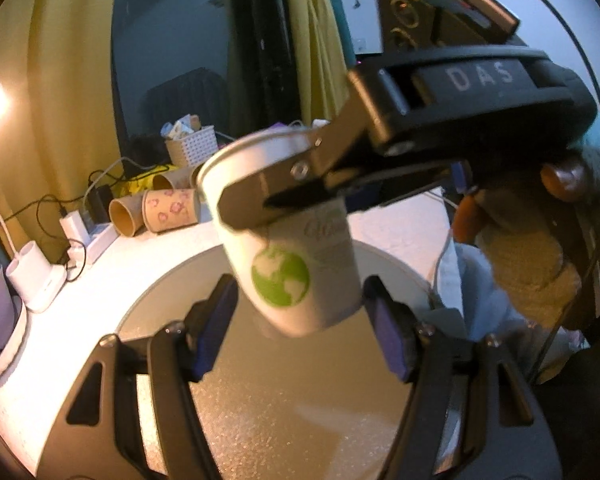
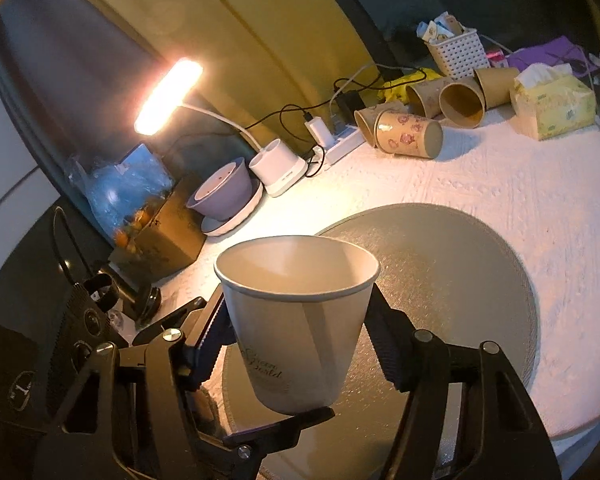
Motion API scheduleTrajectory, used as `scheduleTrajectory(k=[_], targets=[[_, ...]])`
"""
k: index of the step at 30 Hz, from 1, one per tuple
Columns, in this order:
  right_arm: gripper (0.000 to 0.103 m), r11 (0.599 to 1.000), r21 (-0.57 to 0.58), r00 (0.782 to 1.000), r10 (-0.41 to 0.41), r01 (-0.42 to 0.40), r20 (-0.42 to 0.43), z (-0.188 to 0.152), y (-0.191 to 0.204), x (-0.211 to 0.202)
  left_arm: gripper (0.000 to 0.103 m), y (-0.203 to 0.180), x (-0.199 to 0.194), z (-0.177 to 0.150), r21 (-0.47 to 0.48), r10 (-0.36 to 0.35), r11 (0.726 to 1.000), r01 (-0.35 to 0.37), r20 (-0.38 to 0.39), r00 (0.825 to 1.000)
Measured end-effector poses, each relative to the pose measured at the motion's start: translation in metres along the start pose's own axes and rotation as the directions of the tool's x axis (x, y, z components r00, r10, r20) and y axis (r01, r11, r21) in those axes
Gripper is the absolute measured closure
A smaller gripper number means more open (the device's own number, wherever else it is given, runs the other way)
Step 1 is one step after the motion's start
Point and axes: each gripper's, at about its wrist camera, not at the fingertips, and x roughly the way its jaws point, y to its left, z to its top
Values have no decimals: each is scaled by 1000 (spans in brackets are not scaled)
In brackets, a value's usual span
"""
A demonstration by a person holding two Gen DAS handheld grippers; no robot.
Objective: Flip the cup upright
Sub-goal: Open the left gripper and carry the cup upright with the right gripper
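Right now the right gripper point(image 2: 300, 344) is clamped on the white paper cup point(image 2: 296, 320), pads pressing its wall from both sides about mid-height. Mouth faces up, base down, only slightly tilted, and it hangs in the air above the round grey mat point(image 2: 460, 280), not touching it. From the left wrist view the same cup point(image 1: 288, 248) shows its green globe print, with the right gripper point(image 1: 272, 200) reaching in from the upper right, its body angled down toward the cup.

The left gripper point(image 1: 300, 328) sits just below the cup with jaws apart, one pad on each side of the base, holding nothing; contact with the cup can't be confirmed.

Flip looks basically done; what remains is setting it down. To do it well: level the cup first, lower straight onto the mat until the base sits flat, then release, keeping squeeze light so the thin wall doesn't crumple. Left gripper should stay clear underneath.

Brown cups point(image 2: 412, 136) lie on their sides well behind, near a lamp point(image 2: 168, 96).
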Motion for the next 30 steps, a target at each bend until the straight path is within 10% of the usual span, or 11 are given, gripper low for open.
scheduleTrajectory(k=[14,23,30], targets=[[35,921,-144,930,-347,363,121,31,-14,47,34,67,9,-10,-273,110,953,-128,-79,991],[35,851,-263,890,-426,455,162,28,-6,82,28,119,10,-30,-461,216,845,-272,-171,961],[35,822,-286,870,-463,492,168,26,1,84,28,117,11,-31,-450,229,848,-280,-165,959]])
